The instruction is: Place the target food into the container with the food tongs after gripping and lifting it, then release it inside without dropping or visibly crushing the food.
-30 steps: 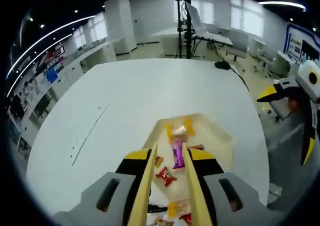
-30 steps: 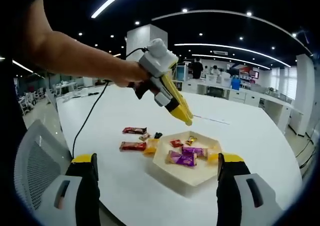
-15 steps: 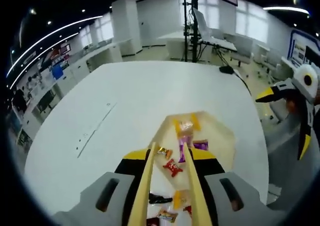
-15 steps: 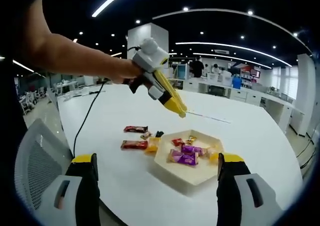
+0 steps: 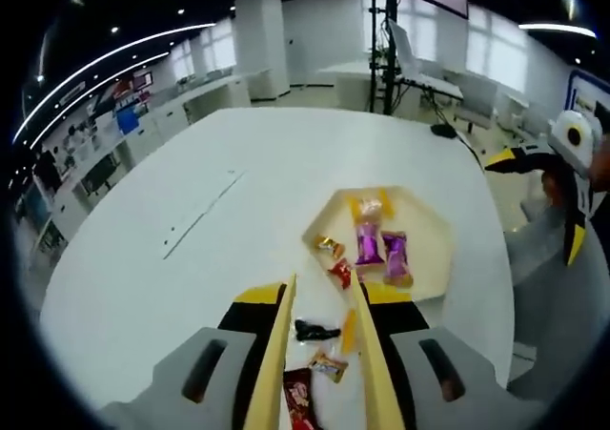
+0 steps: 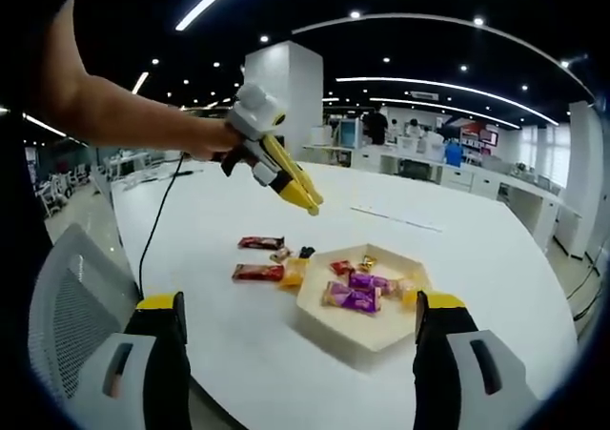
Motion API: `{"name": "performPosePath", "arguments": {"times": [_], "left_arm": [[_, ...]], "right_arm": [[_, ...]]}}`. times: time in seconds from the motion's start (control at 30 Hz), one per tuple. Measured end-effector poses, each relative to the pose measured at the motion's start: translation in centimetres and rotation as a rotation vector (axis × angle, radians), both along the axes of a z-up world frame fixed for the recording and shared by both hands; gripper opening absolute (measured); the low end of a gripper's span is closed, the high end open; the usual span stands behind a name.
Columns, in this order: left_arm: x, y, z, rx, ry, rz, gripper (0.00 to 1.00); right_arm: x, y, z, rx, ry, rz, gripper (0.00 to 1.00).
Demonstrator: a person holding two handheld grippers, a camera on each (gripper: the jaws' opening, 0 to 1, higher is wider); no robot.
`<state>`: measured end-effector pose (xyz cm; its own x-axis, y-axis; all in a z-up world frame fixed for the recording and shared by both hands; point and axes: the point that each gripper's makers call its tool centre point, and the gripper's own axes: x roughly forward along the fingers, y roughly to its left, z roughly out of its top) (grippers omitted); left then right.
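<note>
I am holding my left gripper (image 6: 307,204) in the air above the white table (image 5: 238,182), its tong blades nearly together with nothing between them. My right gripper (image 6: 295,354) is standing wide open, gripping nothing. The loose candies (image 6: 259,274) are lying at nine o'clock of the hexagonal tray (image 6: 360,327), just beside its rim. Risks I am judging: squeezing a small wrapper too lightly and dropping it short, or nudging the tray and spilling the purple candies (image 6: 349,299).
</note>
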<state>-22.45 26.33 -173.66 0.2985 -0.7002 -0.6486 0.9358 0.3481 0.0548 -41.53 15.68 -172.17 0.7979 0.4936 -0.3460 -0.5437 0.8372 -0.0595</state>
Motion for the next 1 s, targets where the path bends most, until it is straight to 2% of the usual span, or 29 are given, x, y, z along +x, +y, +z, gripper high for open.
{"name": "performPosePath", "arguments": {"times": [0.23,0.4,0.7,0.87,0.93,1.0], "left_arm": [[0.0,3.6,-1.2,0.008,0.011,0.064,0.26],[-0.4,6.5,-2.0,0.031,0.001,0.112,0.26],[-1.2,10.7,-3.4,0.032,0.015,0.194,0.26],[-1.5,11.9,-4.1,0.036,0.006,0.219,0.26],[-1.3,12.4,-4.4,0.069,-0.048,0.211,0.26],[-1.4,12.4,-4.9,0.062,-0.045,0.220,0.26]], "right_arm": [[-0.1,0.1,-0.1,-0.001,0.008,0.006,0.98],[-0.1,0.2,-0.2,-0.003,0.012,0.009,0.98],[-0.1,0.1,-0.3,-0.005,0.013,0.004,0.99],[-0.1,0.1,-0.3,-0.002,0.017,0.007,0.98],[-0.1,0.2,-0.3,-0.004,0.018,0.008,0.99],[-0.2,0.2,-0.4,-0.003,0.022,0.010,0.99]]}}
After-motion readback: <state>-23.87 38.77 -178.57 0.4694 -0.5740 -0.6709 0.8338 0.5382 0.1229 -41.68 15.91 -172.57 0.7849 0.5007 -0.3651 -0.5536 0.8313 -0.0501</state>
